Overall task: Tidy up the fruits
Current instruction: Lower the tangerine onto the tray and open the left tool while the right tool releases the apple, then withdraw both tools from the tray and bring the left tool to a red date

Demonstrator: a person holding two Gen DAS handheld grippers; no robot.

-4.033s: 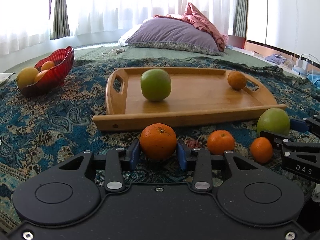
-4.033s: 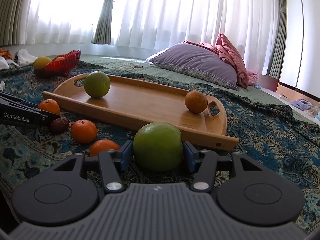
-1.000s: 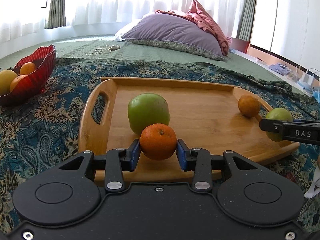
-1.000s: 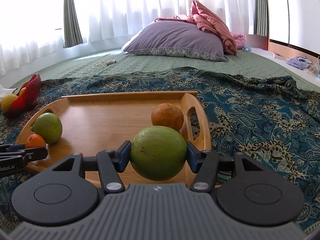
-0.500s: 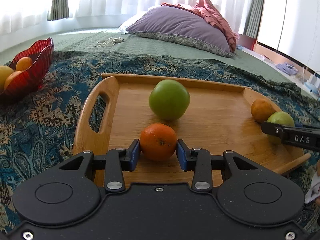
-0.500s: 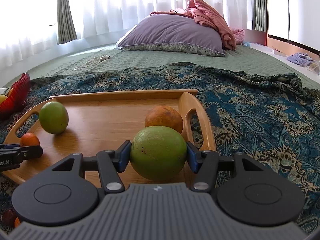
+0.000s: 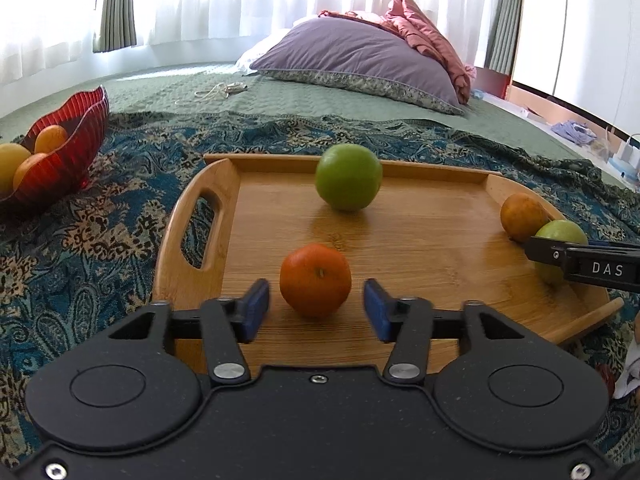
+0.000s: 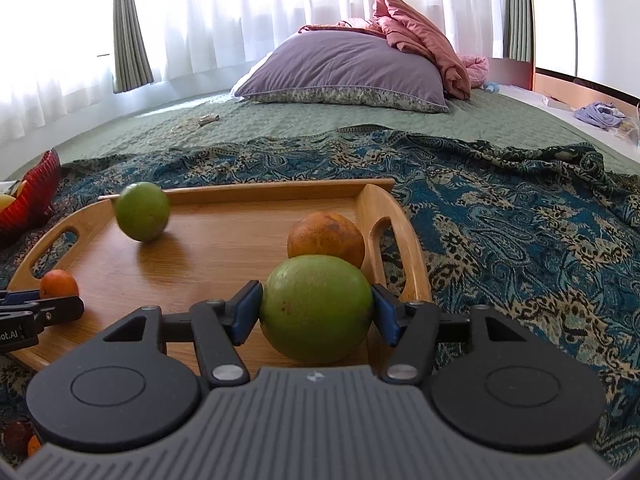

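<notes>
- left wrist view: the left gripper (image 7: 316, 308) has just let go of a small orange (image 7: 315, 280), which sits on the near part of the wooden tray (image 7: 420, 248). its jaws have just been opening and stand well clear of the fruit on both sides. a green fruit (image 7: 348, 177) rests at the tray's far edge.
- right wrist view: the right gripper (image 8: 317, 312) has a large green fruit (image 8: 316, 308) between its blue pads (image 8: 248, 312), set down just in front of a dull orange (image 8: 326, 238) by the tray's right handle. its jaws have just been opening; the pads appear barely parted from the skin, though contact is hard to rule out.
- judgement: both fruits look delivered; next, draw each gripper back without nudging them, then fetch those left on the patterned cloth (image 8: 520, 240).
</notes>
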